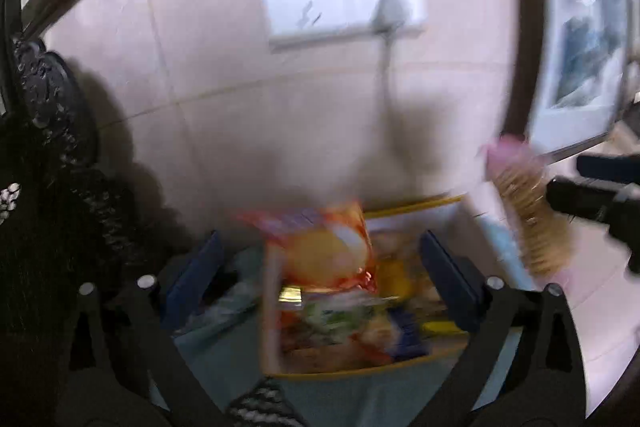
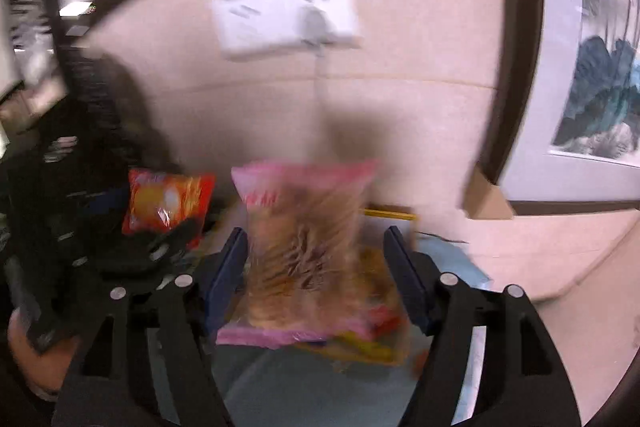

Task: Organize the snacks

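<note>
Both frames were motion-blurred; no brand or label text was readable on any pack.

Left gripper (image 1: 320,259): blue-padded fingers (image 1: 448,275) stood wide apart. The red-orange foil snack packet with a yellow round picture (image 1: 324,247) sat between them, well short of either pad in the left wrist view; blur made it impossible to say whether anything pinched it. In the right wrist view the same packet (image 2: 166,203) sat upright above the left gripper's black body, left of centre.

Right gripper (image 2: 318,267): jaws also wide. The pink-edged clear bag of tan biscuit sticks (image 2: 304,255) stood between the pads, its left edge touching or nearly touching the left pad (image 2: 226,275), with a gap on the right side. Grip could not be confirmed. From the left wrist view that bag (image 1: 528,219) hung at right, against the black right gripper body.

Below and just beyond both: a yellow-rimmed open box (image 1: 360,371) packed with mixed colourful snack packs, on a pale teal surface (image 1: 224,359).

Farther back: a beige tiled wall with a white double wall socket (image 1: 344,3), one grey plug (image 1: 390,9) inserted, cord dropping straight down. Far right was a dark-framed blue-grey landscape painting (image 2: 604,99). Far left was a black ornate carved object (image 1: 44,95).
</note>
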`<state>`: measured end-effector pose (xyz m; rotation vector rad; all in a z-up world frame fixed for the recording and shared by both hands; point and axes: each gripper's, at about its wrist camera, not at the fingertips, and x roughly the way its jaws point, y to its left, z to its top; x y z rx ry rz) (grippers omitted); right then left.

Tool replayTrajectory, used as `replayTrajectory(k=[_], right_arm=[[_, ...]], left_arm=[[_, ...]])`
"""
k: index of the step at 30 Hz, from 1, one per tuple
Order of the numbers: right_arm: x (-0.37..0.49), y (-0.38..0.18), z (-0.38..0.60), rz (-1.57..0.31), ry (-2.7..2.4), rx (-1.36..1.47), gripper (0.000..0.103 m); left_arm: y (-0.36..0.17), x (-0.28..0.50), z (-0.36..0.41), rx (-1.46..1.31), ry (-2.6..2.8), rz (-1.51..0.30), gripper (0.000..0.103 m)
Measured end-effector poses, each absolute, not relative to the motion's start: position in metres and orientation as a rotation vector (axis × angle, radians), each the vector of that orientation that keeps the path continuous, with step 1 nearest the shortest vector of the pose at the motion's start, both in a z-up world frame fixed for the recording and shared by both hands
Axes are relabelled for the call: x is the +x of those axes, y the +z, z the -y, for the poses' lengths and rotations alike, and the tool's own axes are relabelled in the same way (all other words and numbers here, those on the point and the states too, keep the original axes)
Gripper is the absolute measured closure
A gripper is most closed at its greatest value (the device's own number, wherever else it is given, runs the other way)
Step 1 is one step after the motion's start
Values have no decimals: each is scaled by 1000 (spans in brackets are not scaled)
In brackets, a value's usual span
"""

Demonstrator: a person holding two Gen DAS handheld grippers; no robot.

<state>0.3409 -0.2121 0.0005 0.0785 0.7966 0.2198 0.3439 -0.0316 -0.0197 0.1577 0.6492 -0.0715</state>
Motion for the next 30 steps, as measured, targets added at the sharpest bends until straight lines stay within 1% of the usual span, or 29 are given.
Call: replayTrajectory(k=[2,6,11,15,17,20,21,23,24,30], right_arm=[[333,-5,213,-781,234,81,33],[304,-23,209,-794,251,50,33],[245,-36,207,-799,242,74,33],[184,-33,201,-795,236,36,32],[157,-28,201,-780,233,18,28],[114,-19,202,-768,242,12,27],[98,-16,203,-768,243,9,26],[68,-13,203,-768,241,-2,5],[55,-11,202,-765,244,-7,1],[-8,-1,198,-736,226,-11,1]], left_arm=[[-30,344,20,98,-72,-701,2],[-46,319,6,100,-14,-709,2],[-59,262,6,81,0,-743,2],[-50,202,17,98,-17,-716,2],[-43,168,22,112,6,-701,2],[-35,124,28,171,44,-716,2],[-32,112,29,190,47,-714,2],[-21,84,27,195,18,-697,2],[-15,72,24,184,-2,-685,2],[10,13,1,86,-39,-657,2]])
